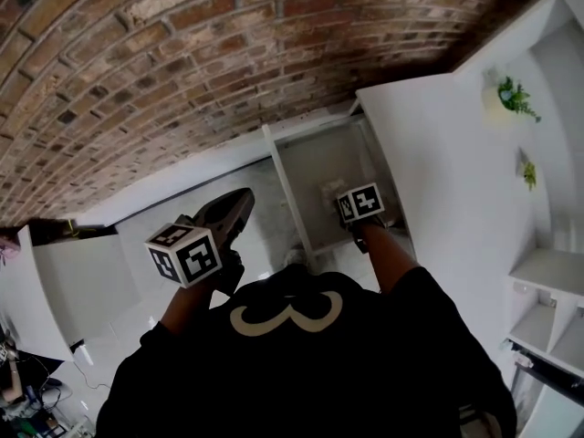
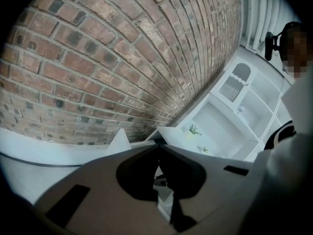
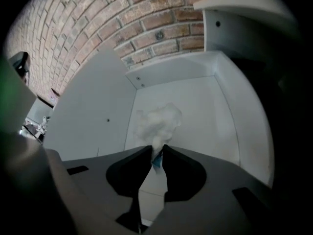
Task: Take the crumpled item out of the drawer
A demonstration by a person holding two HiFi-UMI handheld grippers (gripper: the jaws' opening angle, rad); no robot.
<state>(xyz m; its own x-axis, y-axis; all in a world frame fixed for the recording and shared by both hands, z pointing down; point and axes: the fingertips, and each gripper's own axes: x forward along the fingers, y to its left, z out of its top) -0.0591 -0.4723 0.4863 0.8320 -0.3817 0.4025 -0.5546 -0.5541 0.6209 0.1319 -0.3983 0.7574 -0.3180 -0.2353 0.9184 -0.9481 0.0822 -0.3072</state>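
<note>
**Crumpled item pinched inside the open drawer**

The right tool [image 3: 156,152] is reached down into the open drawer [image 3: 195,106] because the crumpled item [image 3: 157,121] lies on its white bottom; the lift out is judged not yet made. This tool's jaws are drawn nearly together and clamped on the near edge of the white wad, where a scrap of blue is caught between the tips. The left tool [image 2: 159,147] is held aside, clear of the drawer and pointed toward the brick wall [image 2: 98,58], presumably so the reach is left unobstructed. Its jaws are closed tip to tip, with nothing gripped between them.
</note>
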